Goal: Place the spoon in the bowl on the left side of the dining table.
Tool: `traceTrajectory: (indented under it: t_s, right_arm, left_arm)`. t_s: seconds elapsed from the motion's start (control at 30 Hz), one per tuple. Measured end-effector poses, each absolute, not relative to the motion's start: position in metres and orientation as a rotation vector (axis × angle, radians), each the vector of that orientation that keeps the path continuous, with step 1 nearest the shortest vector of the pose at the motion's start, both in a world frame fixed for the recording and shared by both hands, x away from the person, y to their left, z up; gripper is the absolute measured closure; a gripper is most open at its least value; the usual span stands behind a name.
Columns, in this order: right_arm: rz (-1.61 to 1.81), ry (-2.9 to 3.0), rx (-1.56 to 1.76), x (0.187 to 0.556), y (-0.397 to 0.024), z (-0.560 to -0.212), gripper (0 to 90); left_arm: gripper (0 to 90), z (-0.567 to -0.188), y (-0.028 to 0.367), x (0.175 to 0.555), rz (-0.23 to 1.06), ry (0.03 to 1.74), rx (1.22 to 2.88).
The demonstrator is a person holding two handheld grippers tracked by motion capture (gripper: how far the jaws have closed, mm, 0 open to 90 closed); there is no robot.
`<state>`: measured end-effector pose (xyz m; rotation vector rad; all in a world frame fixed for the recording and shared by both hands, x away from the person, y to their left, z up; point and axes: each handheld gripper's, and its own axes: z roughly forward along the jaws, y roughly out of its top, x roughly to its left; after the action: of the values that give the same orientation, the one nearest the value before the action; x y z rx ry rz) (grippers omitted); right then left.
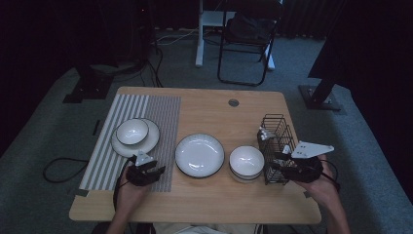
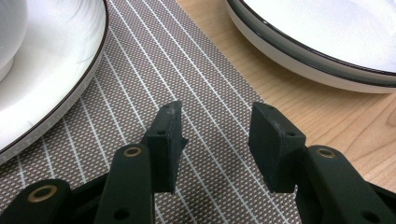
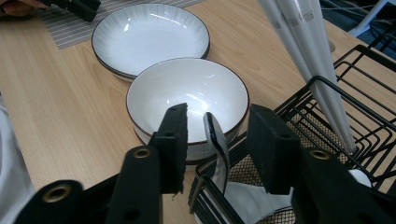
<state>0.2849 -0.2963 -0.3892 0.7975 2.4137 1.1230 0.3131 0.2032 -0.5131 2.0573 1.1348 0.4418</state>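
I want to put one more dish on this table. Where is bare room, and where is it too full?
Free: the wood behind the plate up to the round hole, the front edge of the table, and the far part of the striped mat. Crowded: the right side, where the bowl, the wire basket and the right tongs are close together.

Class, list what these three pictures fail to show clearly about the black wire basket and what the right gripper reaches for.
- Spoon between the right gripper jaws: right gripper view, its lower end hidden by the black wire basket rim; whether the pads touch it is unclear.
- White utensils: tops cut off by the upper edge.
- Basket contents: high view, too small and dark.
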Motion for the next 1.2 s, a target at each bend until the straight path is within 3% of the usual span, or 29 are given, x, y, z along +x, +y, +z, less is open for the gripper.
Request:
traceTrajectory:
  t_s: [0.37,0.6,0.77,1.2]
  right_arm:
    - [1.110,2.384,0.828,0.2877,-0.3035,-0.3905,76.5]
    - [1.076,2.377,0.837,0.2881,-0.3051,-0.3944,77.9]
    - [1.073,2.367,0.836,0.2889,-0.3056,-0.3967,84.3]
    - [1.087,2.344,0.803,0.2850,-0.3063,-0.3987,85.0]
  left_arm:
    - [55.5,-0.5140,0.2015,0.3130,0.440,1.131,2.068]
    - [55.5,-0.5149,0.2010,0.3130,0.435,1.133,2.069]
    - [55.5,-0.5159,0.2007,0.3131,0.435,1.134,2.074]
    - [55.5,-0.5171,0.2005,0.3134,0.431,1.133,2.078]
